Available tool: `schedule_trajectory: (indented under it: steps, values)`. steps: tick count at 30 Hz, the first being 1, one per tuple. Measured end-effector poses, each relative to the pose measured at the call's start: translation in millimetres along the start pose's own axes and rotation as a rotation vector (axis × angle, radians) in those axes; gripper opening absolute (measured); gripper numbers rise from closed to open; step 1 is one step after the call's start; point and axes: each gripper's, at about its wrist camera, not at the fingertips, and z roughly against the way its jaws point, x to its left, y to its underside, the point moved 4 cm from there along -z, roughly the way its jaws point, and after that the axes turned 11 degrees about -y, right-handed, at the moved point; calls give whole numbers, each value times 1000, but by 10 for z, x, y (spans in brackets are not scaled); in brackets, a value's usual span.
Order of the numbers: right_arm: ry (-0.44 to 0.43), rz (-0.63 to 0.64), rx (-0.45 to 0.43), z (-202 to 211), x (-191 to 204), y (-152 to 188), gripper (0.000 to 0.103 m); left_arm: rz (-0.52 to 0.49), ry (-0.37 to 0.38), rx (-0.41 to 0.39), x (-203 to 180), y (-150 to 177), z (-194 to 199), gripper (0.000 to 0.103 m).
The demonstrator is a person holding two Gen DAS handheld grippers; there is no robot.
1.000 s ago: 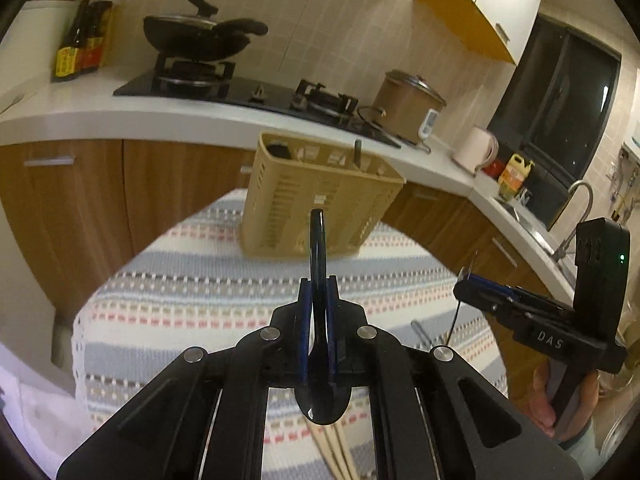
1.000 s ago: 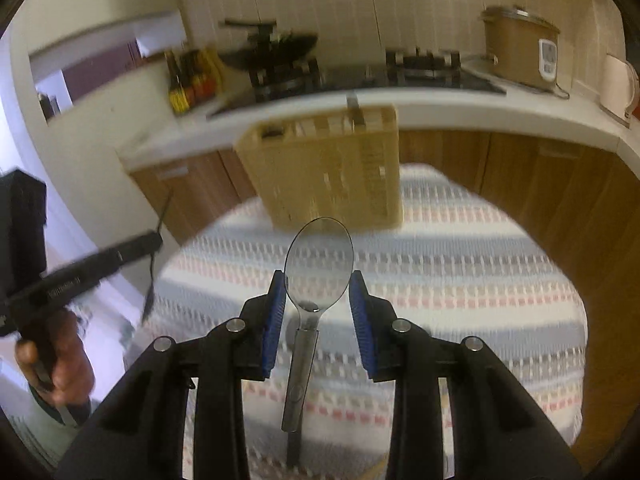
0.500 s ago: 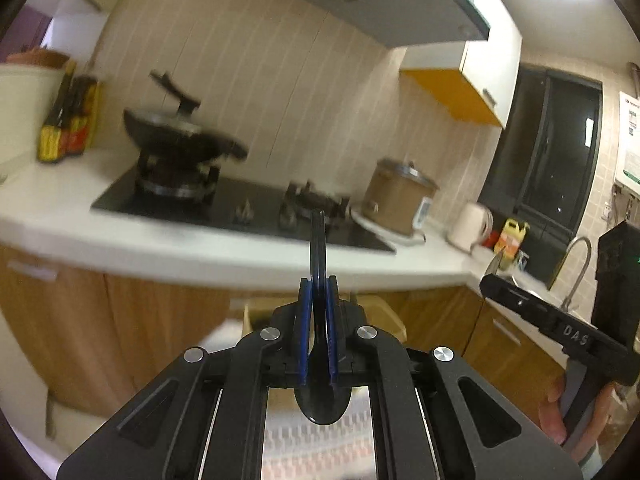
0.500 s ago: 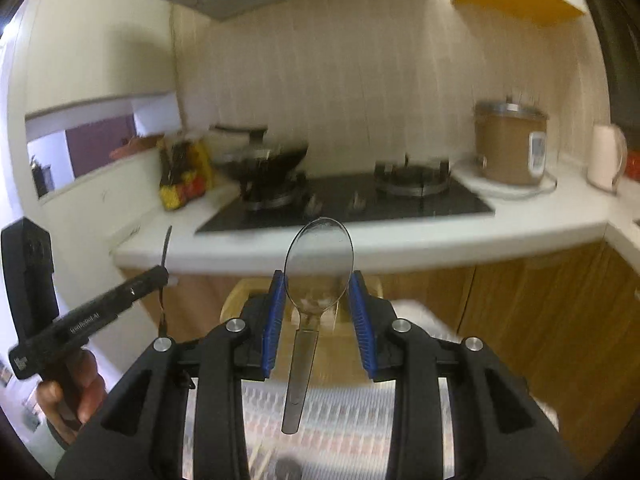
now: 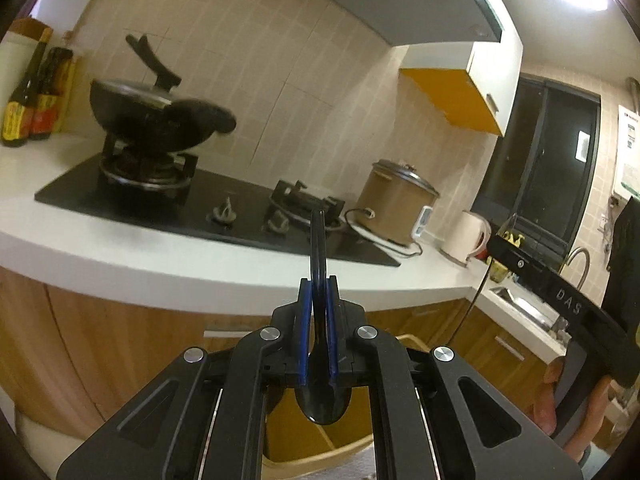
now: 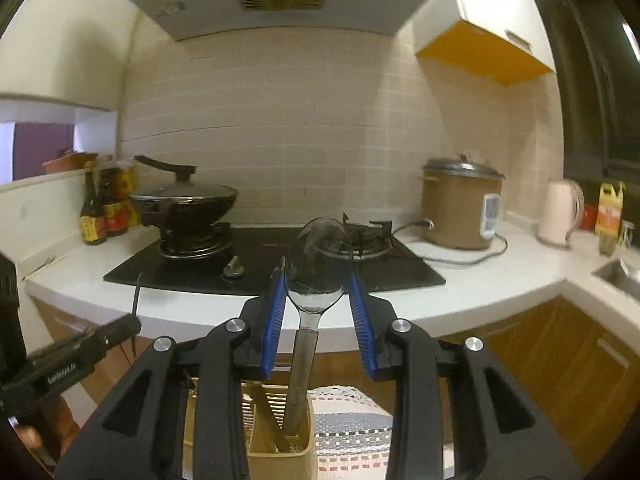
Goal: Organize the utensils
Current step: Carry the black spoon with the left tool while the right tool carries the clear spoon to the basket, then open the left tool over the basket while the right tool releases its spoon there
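Only the right wrist view shows the striped tablecloth (image 6: 352, 420).

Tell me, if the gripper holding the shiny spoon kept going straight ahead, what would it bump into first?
Probably the white counter edge or the black stove behind it. The right gripper points about level at them over the beige basket; depth is hard to judge.

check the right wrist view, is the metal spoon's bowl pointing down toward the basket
No, the metal spoon is held bowl-up between the right gripper pads, its handle hanging down toward the basket.
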Motion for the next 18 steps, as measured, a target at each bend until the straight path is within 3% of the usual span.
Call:
schedule_trajectory:
  steps: [12,14,18]
  values:
    - [-30,6,110,-273,27,506,30,-7,-28,45,172,225,-58,6]
    - [-34,23,117,-252,44,560,30,-7,-30,47,187,250,-5,17]
    - [-71,36,153,-171,85,662,31,-4,-28,55,209,280,117,27]
